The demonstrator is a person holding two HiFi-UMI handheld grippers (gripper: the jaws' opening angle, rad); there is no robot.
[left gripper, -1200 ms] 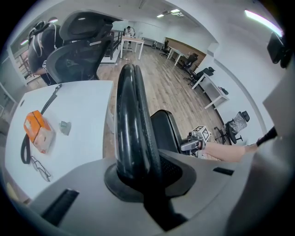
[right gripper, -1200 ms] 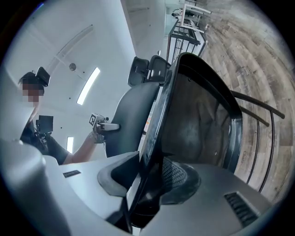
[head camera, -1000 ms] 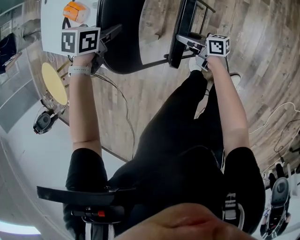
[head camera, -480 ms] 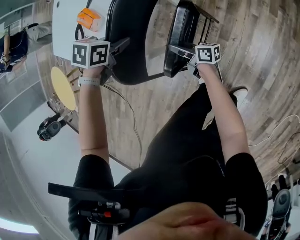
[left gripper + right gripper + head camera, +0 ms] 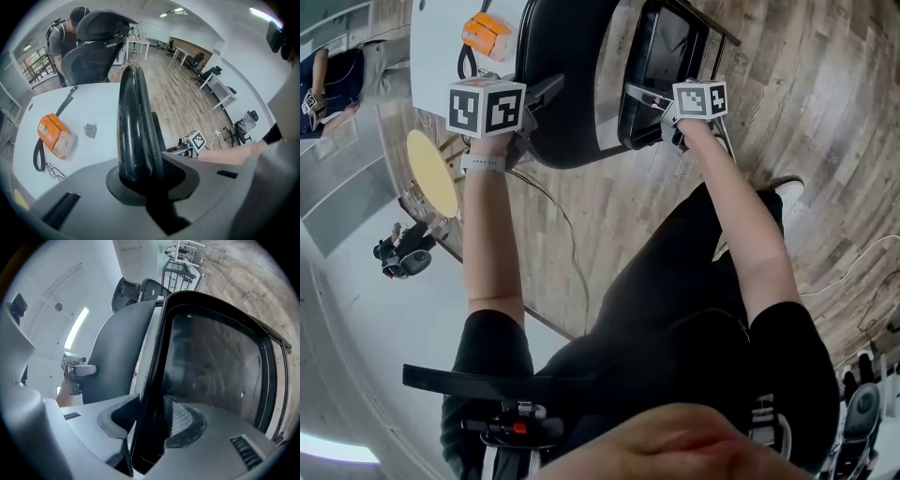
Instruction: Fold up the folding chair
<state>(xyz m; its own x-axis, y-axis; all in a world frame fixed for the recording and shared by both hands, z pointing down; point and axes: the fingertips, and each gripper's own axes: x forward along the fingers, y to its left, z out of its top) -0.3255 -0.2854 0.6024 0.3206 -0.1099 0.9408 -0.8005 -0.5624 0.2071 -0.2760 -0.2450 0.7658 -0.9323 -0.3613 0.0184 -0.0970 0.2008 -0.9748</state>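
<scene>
The black folding chair stands on the wood floor in front of me. Its backrest [image 5: 567,75] and seat [image 5: 664,52] are close together, with a narrow gap between them. My left gripper [image 5: 539,94] is shut on the backrest's top edge [image 5: 133,122], which fills the space between its jaws. My right gripper [image 5: 637,94] has the seat's front rim [image 5: 154,380] between its jaws, which are opening. The right pad lies on the seat's panel [image 5: 215,362], while a slit shows at the left pad. Each gripper view shows the other one: the left gripper [image 5: 80,370], the right gripper [image 5: 193,140].
A white table [image 5: 431,47] behind the backrest carries an orange pouch [image 5: 487,36], a small grey item [image 5: 90,130] and glasses [image 5: 54,171]. A yellow round stool [image 5: 429,173] stands left. A cable [image 5: 567,234] runs over the floor. An office chair [image 5: 96,42] and a person [image 5: 58,40] are beyond the table.
My right gripper has moved left with the seat, swinging it toward the backrest, so the gap between them has narrowed. The left gripper shifted slightly, still on the backrest.
</scene>
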